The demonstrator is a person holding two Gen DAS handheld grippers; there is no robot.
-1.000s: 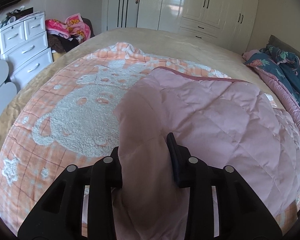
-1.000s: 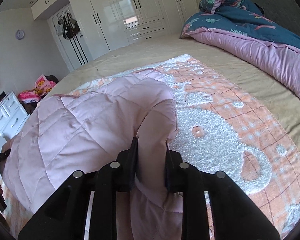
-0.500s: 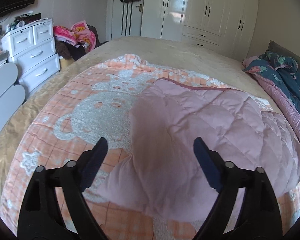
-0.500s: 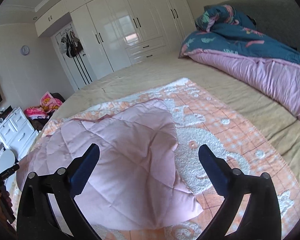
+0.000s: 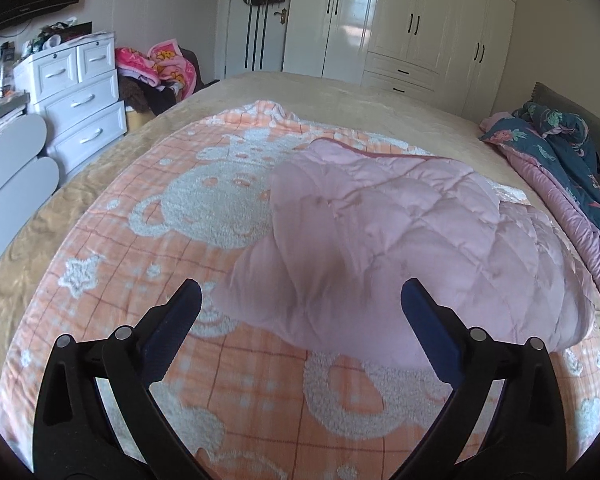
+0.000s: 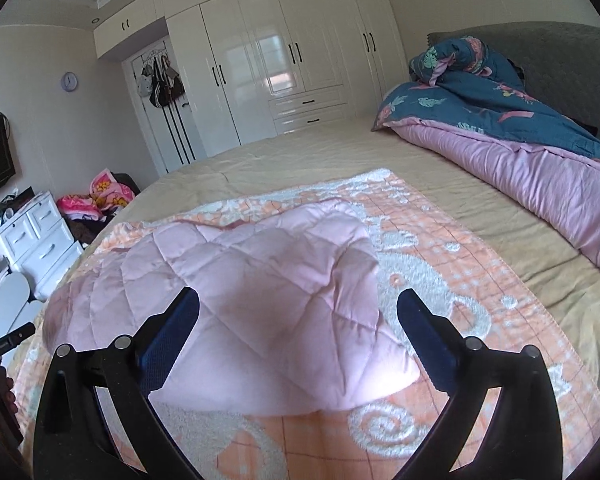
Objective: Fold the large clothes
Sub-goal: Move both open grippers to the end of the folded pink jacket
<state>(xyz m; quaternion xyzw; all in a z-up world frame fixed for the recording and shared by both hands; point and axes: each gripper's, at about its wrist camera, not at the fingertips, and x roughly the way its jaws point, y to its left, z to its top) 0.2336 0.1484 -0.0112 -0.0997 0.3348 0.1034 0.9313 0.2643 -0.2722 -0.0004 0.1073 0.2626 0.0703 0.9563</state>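
A pink quilted garment (image 5: 400, 232) lies folded over on an orange blanket (image 5: 140, 216) with a white bear pattern, spread on a beige bed. My left gripper (image 5: 300, 286) hovers just short of the garment's near left corner, and its jaws are opening with nothing pressed between the pads. In the right wrist view the same garment (image 6: 260, 272) rests on the blanket (image 6: 440, 264). My right gripper (image 6: 298, 294) stands wide open above its near right corner and holds nothing.
A blue and pink duvet (image 6: 500, 128) is bunched along the bed's right side by the grey headboard. White drawers (image 5: 80, 108) and a pile of clothes (image 5: 156, 68) stand left of the bed. A white wardrobe (image 5: 420, 28) fills the far wall.
Both grippers were shut on folds of the pink garment; both have let go, opened wide and drawn back and upward. The garment now lies flat on the blanket.
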